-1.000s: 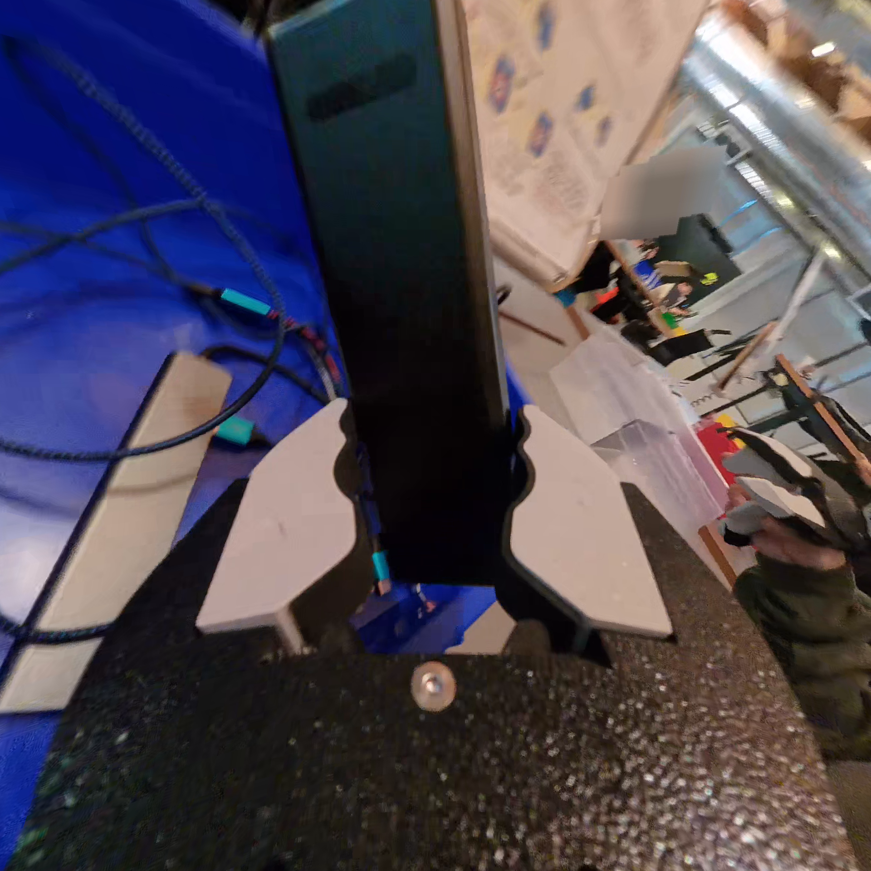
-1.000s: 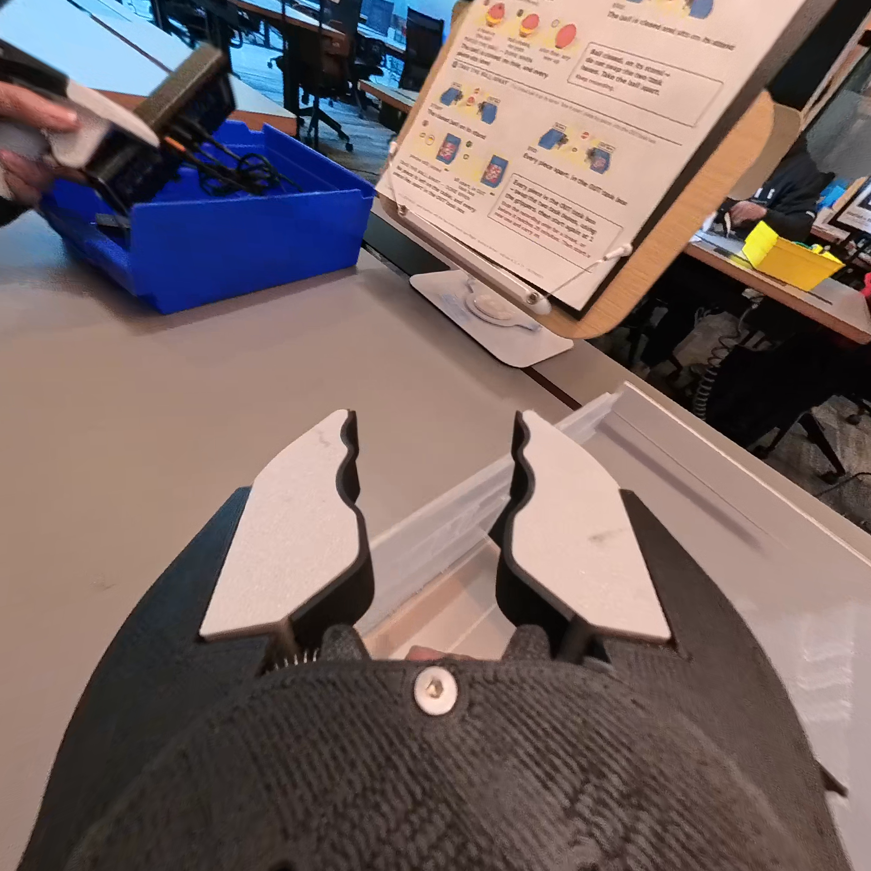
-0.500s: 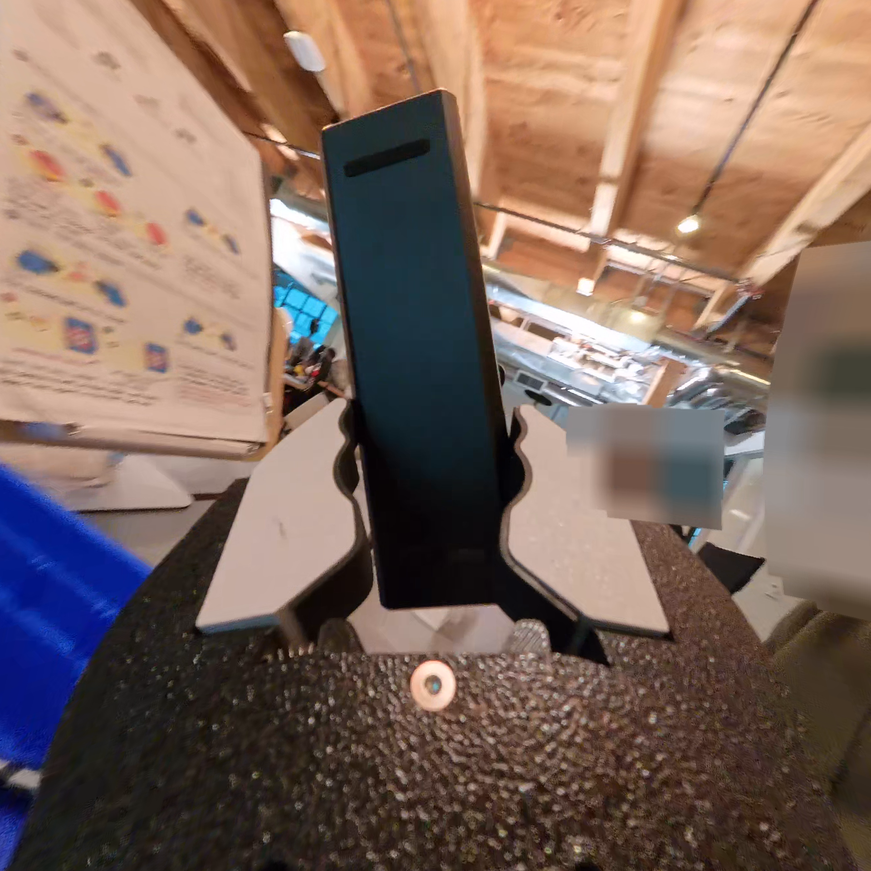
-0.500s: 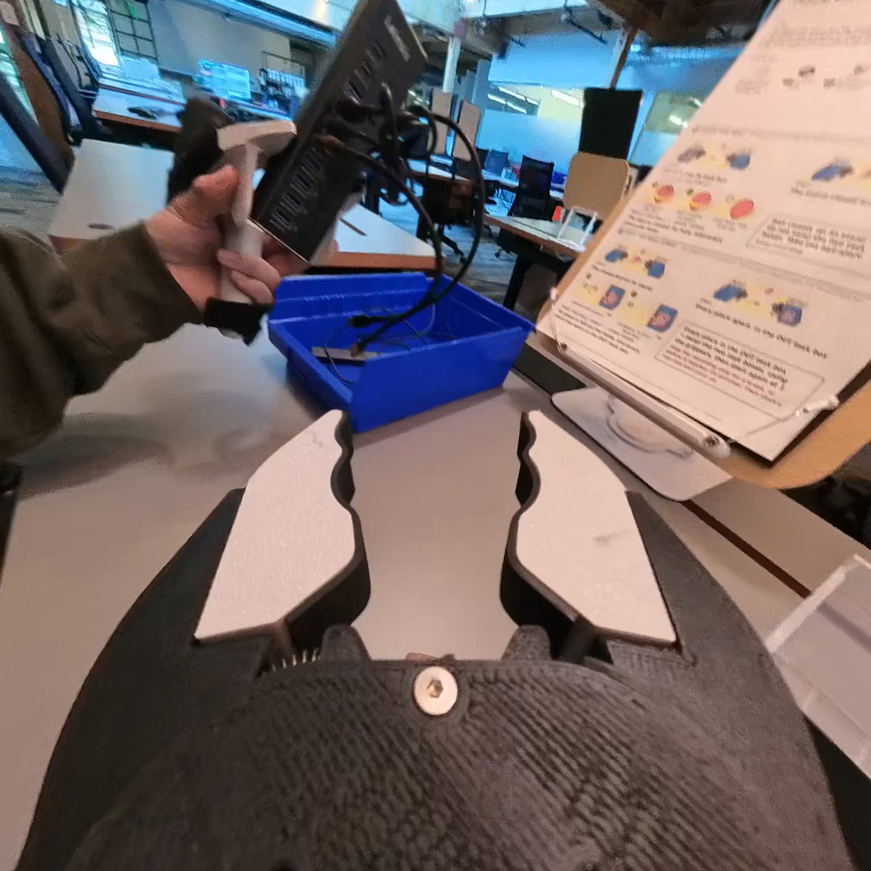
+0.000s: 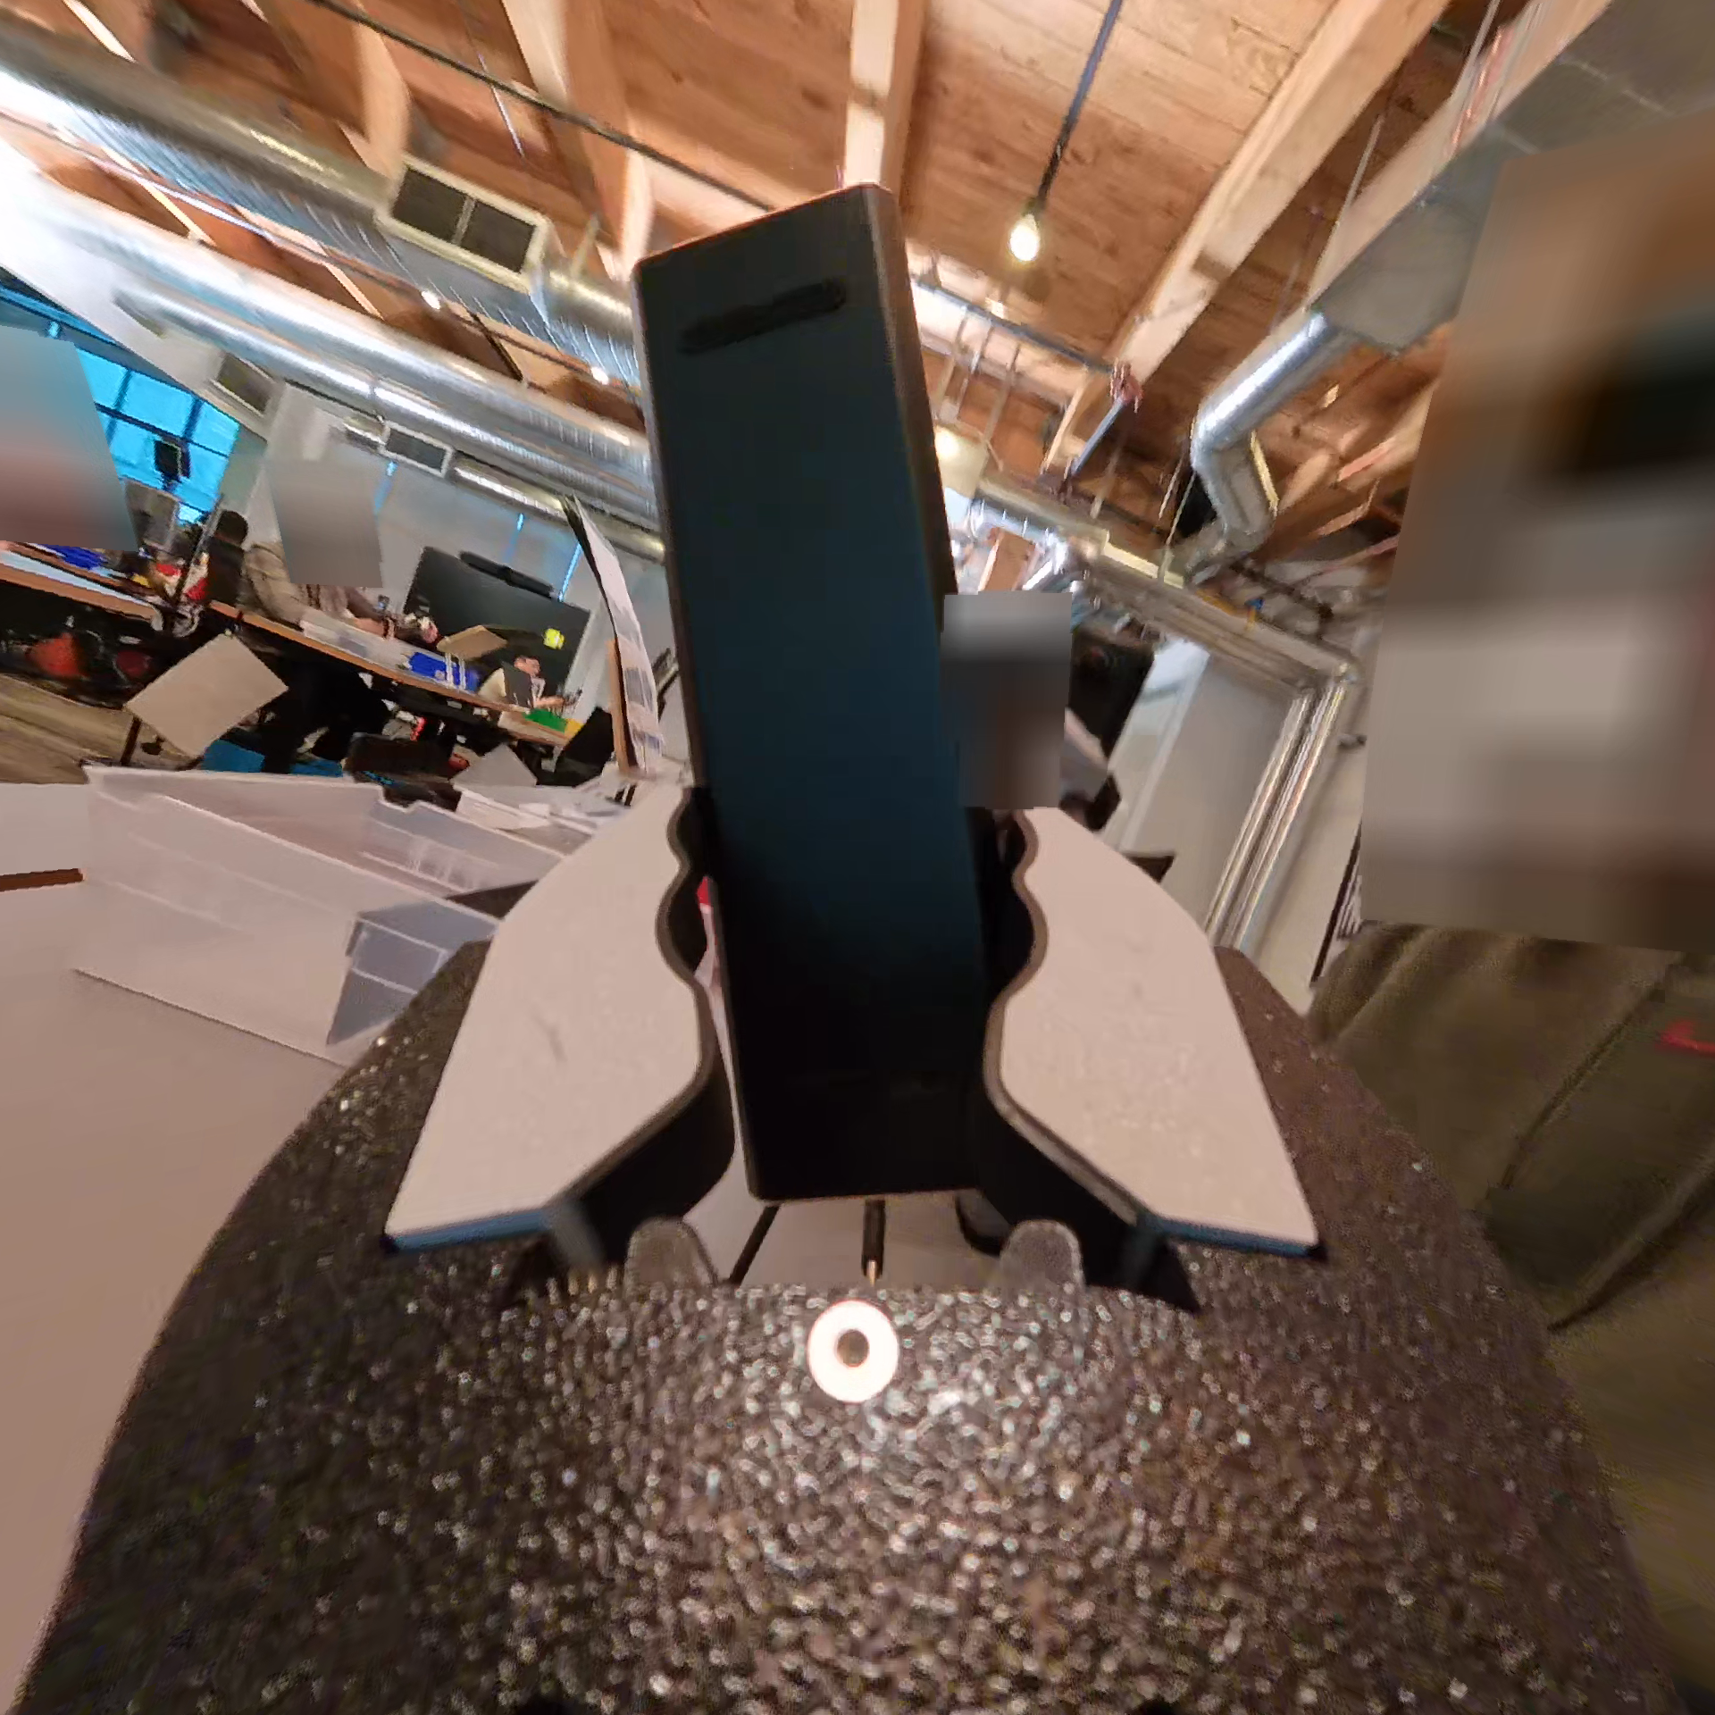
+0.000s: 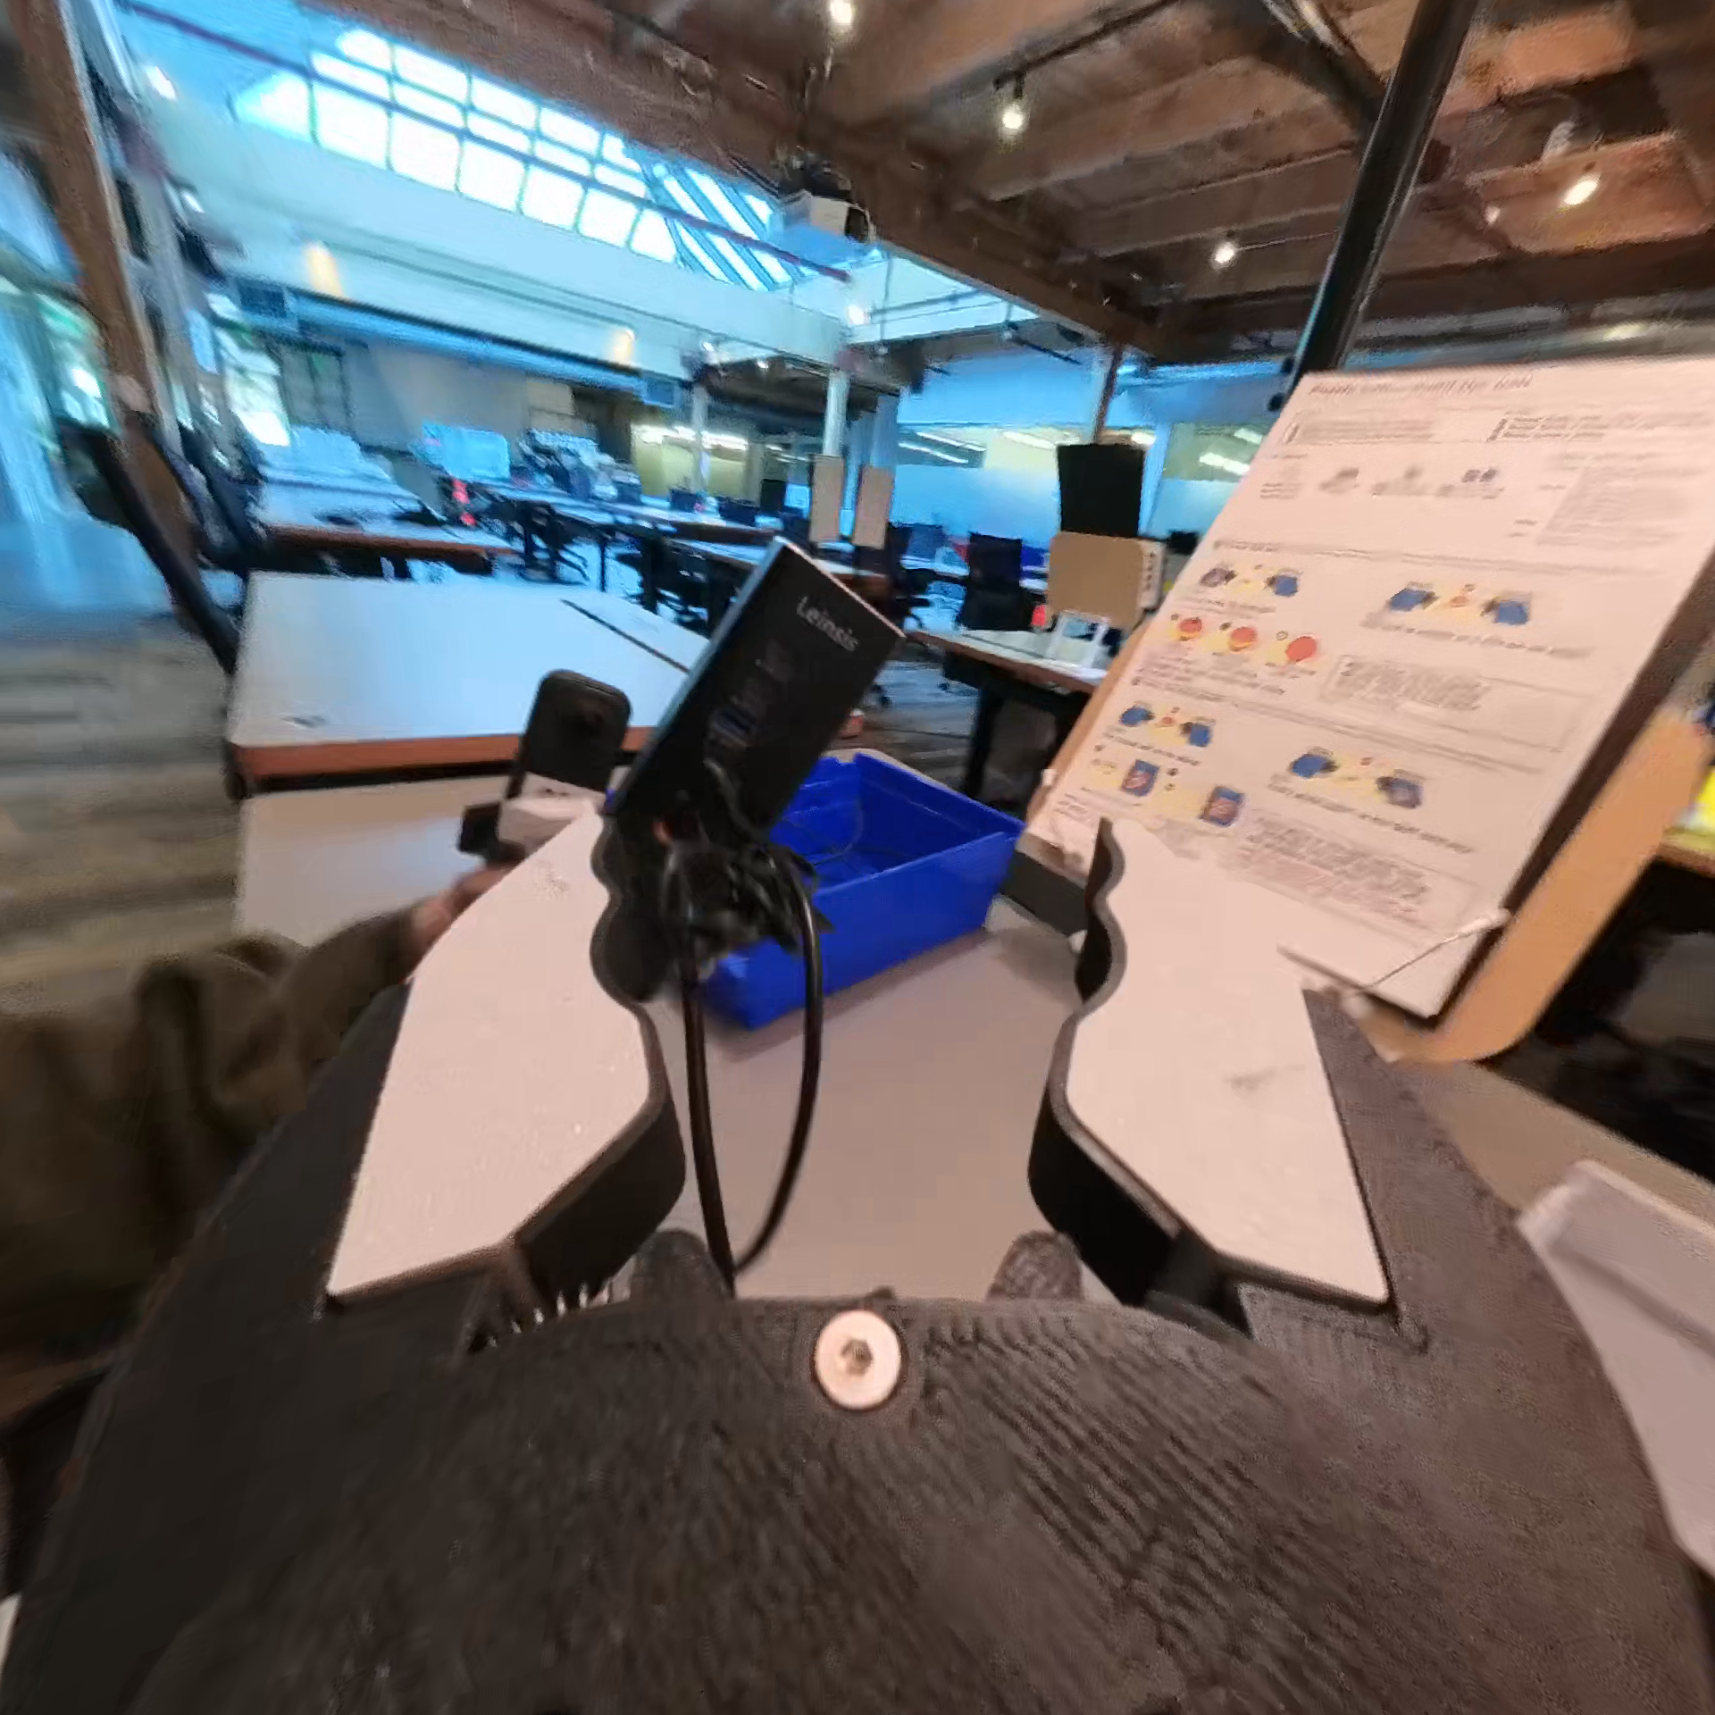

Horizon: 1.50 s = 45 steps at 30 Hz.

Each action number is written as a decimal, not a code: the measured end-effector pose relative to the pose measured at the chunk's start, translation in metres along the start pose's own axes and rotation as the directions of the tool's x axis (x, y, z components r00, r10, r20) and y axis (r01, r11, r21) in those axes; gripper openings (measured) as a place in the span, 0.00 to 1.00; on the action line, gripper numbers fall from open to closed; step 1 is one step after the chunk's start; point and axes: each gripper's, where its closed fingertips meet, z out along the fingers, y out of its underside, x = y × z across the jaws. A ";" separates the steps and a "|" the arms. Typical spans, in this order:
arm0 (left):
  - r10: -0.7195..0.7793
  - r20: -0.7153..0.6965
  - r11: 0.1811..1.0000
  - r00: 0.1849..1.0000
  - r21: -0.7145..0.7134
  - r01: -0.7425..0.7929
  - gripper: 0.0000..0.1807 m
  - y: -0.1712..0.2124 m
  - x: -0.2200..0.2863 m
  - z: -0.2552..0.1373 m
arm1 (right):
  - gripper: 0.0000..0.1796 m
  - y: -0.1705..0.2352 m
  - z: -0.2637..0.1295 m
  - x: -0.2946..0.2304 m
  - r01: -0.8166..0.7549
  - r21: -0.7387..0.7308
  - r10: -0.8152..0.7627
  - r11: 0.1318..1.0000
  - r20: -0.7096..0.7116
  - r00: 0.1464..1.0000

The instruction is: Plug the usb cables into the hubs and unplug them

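My left gripper (image 5: 849, 835) is shut on a long black USB hub (image 5: 807, 650) and holds it upright in the air, tilted toward the ceiling. The same hub (image 6: 756, 705) shows in the right wrist view, raised above the table with a bunch of black USB cables (image 6: 742, 914) hanging from its lower end. One cable loops down between the fingers (image 6: 520, 1049) of my right gripper (image 6: 849, 854). The right gripper is open and empty, close in front of the hub.
A blue bin (image 6: 891, 891) with cables inside sits on the grey table (image 6: 891, 1114) behind the hub. An instruction sheet on a stand (image 6: 1392, 705) is at the right. A clear plastic tray (image 5: 241, 882) lies on the table. A person's sleeve (image 6: 139, 1067) is at the left.
The left gripper lifted the hub out of the blue bin and swung it up and toward the right gripper. The right gripper turned to face the hub and opened wider.
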 end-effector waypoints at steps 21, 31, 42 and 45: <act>0.435 -0.128 0.633 0.892 -0.661 -0.403 0.38 0.131 -0.007 0.034 | 0.37 0.083 0.015 -0.049 0.072 -0.160 -0.005 0.985 0.383 0.924; 0.331 -0.132 0.573 0.934 -0.759 -0.311 0.39 0.149 0.002 0.035 | 0.37 0.093 0.014 -0.074 0.158 -0.168 -0.055 0.973 0.498 0.865; 0.331 -0.043 0.688 0.942 -0.672 -0.273 0.38 0.138 -0.019 0.029 | 0.32 0.085 -0.002 -0.041 0.216 -0.225 -0.117 0.950 0.387 0.915; 0.325 -0.025 0.748 0.945 -0.604 -0.273 0.38 0.118 -0.023 0.020 | 0.29 0.092 -0.013 -0.036 0.170 -0.293 -0.035 0.941 0.415 0.909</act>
